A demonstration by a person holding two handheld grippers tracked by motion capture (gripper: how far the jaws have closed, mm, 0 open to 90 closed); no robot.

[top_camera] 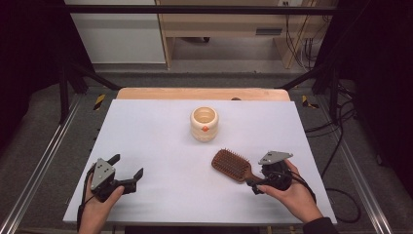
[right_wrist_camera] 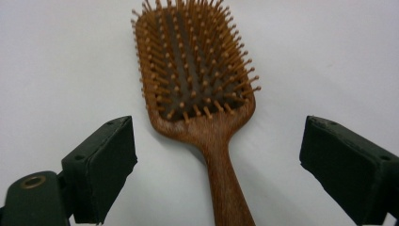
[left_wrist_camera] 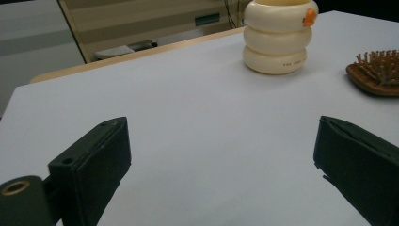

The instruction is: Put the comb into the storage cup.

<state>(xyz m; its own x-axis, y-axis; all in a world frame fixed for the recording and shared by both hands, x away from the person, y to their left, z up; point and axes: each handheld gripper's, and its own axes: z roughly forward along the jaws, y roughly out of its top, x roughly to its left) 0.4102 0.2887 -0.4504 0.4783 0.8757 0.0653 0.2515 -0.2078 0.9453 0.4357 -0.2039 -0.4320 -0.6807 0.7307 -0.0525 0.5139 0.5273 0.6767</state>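
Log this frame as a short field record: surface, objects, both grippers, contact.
surface: white table, wooden edge at the far side
work item: wooden hairbrush, lying flat, bristles up, handle toward the right gripper
other item: cream ribbed jar, upright, beyond the hairbrush, apart from it
right gripper: open, jaws either side of the brush handle, pads clear of it
left gripper: open, nothing between the jaws, near the table's front left
contact: none visible

White table [top_camera: 146, 126]: hairbrush [top_camera: 233, 165], cream ringed pot [top_camera: 204, 124]
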